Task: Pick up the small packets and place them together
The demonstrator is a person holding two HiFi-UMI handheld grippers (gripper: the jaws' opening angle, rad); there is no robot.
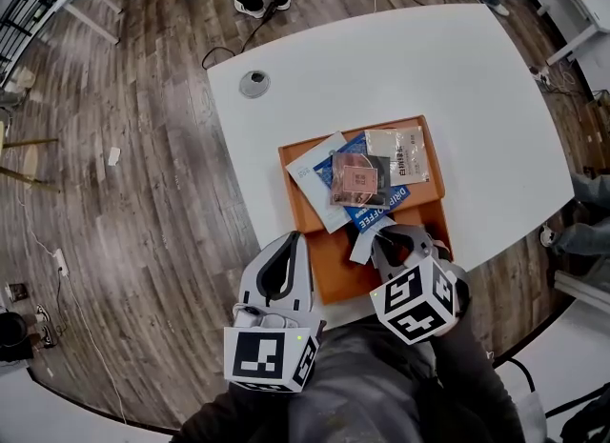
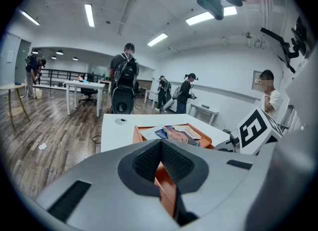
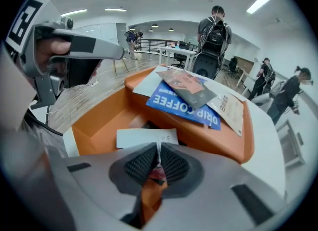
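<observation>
left gripper (image 1: 290,239): grey moulded shell, black ribbed pads (image 2: 146,163)
right gripper (image 1: 378,237): same grey shell
marker cubes (image 1: 270,356): white, black squares
sleeves (image 1: 472,363): dark fabric

A tray (image 1: 331,265) sits on the counter (image 1: 457,70) by its near edge, and a round cap (image 1: 254,83) is set into the counter well apart to the far left. On the tray's far part lies a pile: a flat envelope (image 1: 315,172) at the left, a drip coffee packet (image 1: 376,211) beside it, a square packet (image 1: 355,179) on both, and a labelled packet (image 1: 405,155) at the right. In the near compartment a small packet (image 1: 365,241) lies pinched by the right gripper (image 1: 386,239), with the left gripper (image 1: 292,239) over the tray's near left corner
</observation>
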